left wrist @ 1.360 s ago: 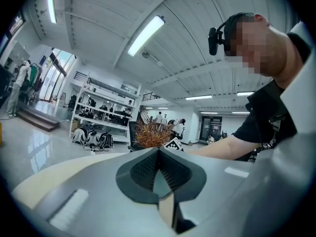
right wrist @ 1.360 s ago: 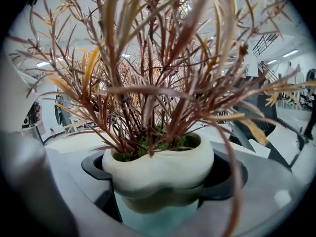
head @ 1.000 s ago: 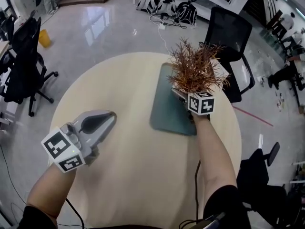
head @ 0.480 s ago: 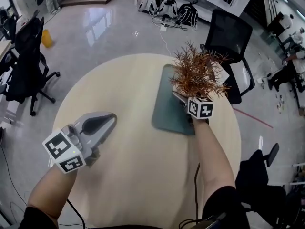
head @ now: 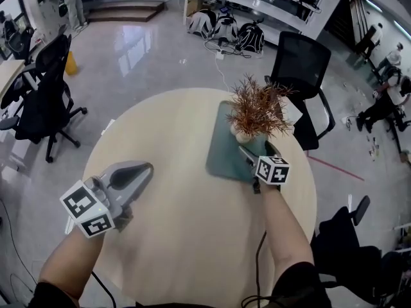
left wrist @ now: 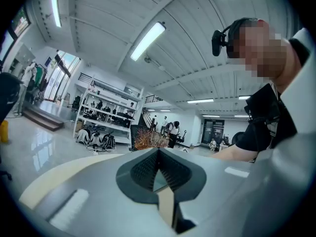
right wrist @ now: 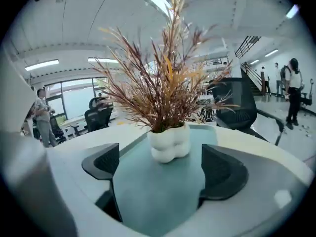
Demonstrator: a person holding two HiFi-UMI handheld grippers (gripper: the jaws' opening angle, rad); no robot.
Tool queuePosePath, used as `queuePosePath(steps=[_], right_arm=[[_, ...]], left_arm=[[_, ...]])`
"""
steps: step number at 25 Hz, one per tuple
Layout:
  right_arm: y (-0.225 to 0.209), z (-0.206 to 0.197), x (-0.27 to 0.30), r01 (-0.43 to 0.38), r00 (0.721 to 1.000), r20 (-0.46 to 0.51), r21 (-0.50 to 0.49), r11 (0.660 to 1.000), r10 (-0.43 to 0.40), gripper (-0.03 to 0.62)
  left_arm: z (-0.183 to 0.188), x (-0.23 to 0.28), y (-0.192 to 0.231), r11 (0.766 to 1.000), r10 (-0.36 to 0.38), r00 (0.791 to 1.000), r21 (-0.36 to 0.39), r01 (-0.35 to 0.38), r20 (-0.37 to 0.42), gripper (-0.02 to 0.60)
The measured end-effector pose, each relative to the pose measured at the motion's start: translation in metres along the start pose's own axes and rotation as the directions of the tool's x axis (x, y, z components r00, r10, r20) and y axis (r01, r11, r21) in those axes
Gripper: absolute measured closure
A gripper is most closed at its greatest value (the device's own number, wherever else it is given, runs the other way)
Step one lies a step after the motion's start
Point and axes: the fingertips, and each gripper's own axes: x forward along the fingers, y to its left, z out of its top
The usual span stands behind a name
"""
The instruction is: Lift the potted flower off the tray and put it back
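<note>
The right claw (right wrist: 160,168) stands spread and empty, one jaw on either side of a bare stretch of tray. Just ahead of it, clear of both jaws, the potted flower (right wrist: 169,141) sits upright on the tray (right wrist: 148,201). A second ago it hung raised, close against this claw, so the pot has been set down and released, and the claw has drawn back a little. I judge both the lift and the return done, with only the withdrawal left.

The left claw (left wrist: 158,154) is pressed together on nothing. It is held well to the left of the right claw, over the worktop (head: 180,230) and apart from the tray.

There are two claws, one potted flower, one tray and one round worktop. Beyond the pot stands one black office chair (head: 300,63).
</note>
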Motion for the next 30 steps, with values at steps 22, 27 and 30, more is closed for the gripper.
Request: queuePosePath(steps=[22,27,30], right_arm=[[0.21,0.176,-0.382,-0.043,0.912,0.409,0.03,0.999,0.027,0.58],[0.248,0.184,-0.456,-0.041,0.913,0.407,0.029,0.999,0.025,0.58],[0.261,0.192,-0.498,-0.095,0.895,0.442,0.041,0.995,0.067,0.58]], left_arm=[[0.135,-0.198,-0.098,0.989,-0.123,0.989,0.096,0.115,0.081,0.583],[0.163,-0.228,-0.134,0.987,-0.118,0.988,0.117,0.106,0.097,0.583],[0.179,-0.231,-0.167,0.985,-0.127,0.985,0.134,0.111,0.119,0.583]])
